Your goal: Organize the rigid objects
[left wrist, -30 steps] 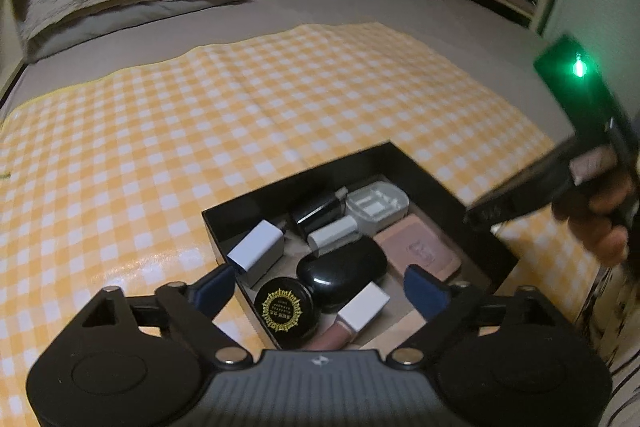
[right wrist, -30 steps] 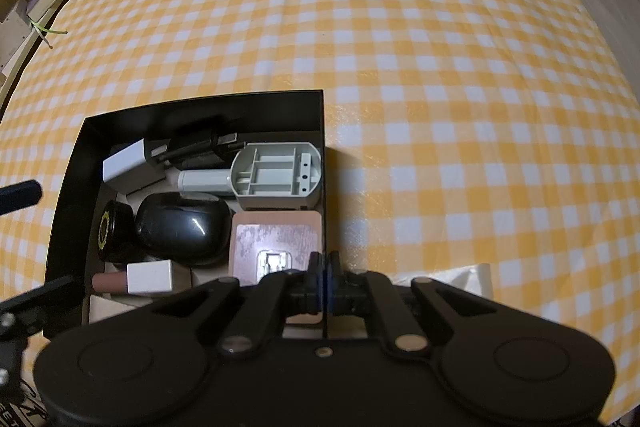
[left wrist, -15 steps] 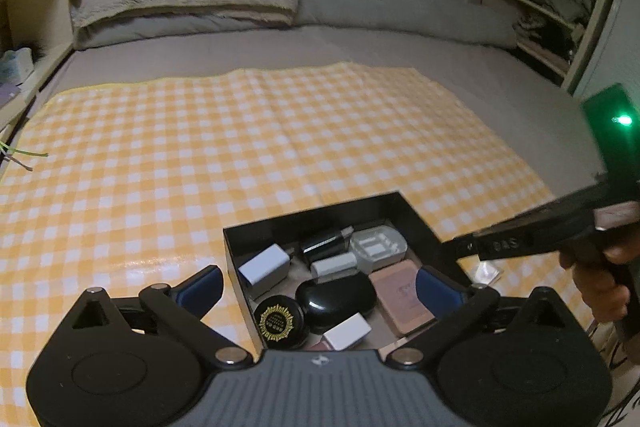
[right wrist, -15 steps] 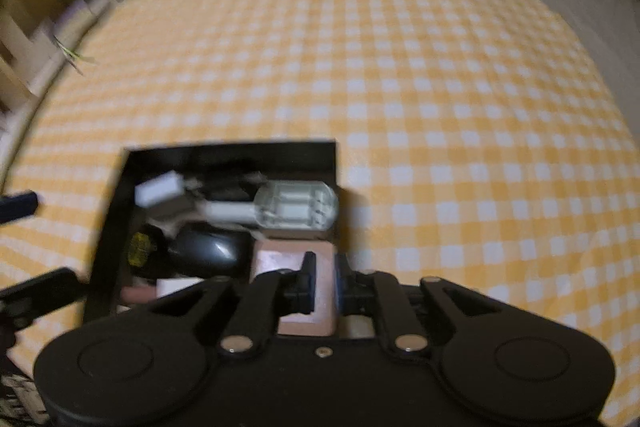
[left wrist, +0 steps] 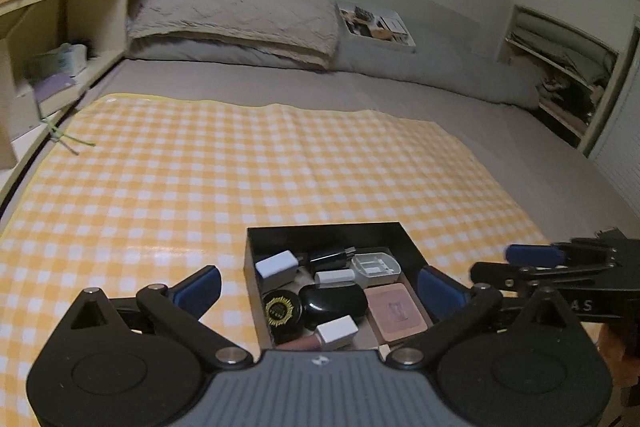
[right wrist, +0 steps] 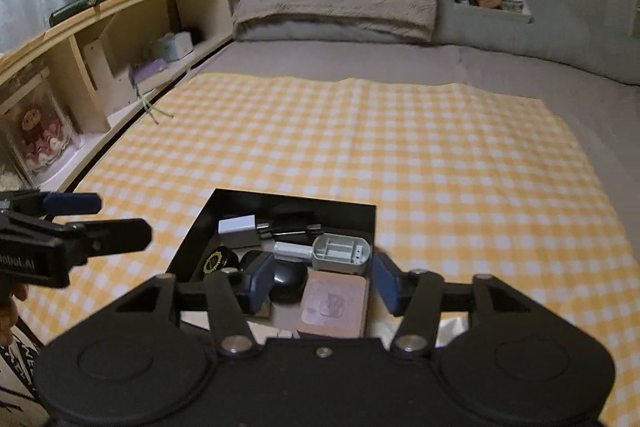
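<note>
**Fingers released above the packed box**

Fingers of the left gripper (left wrist: 316,285) are spread wide with nothing held; the right gripper (right wrist: 322,285) has just been opening its fingers, and nothing is gripped between them. Both hang over the near end of the shallow black rectangular box (left wrist: 326,233), which sits near the front right edge of the yellow-and-white checked mat (left wrist: 200,187) on the grey bed (left wrist: 400,99). Inside lie a pink square compact (left wrist: 396,313), a glossy black oval case (left wrist: 333,301) and a grey plastic tray (left wrist: 376,267), tightly packed. Bare mat stretches beyond the box's far wall and to its left.
</note>
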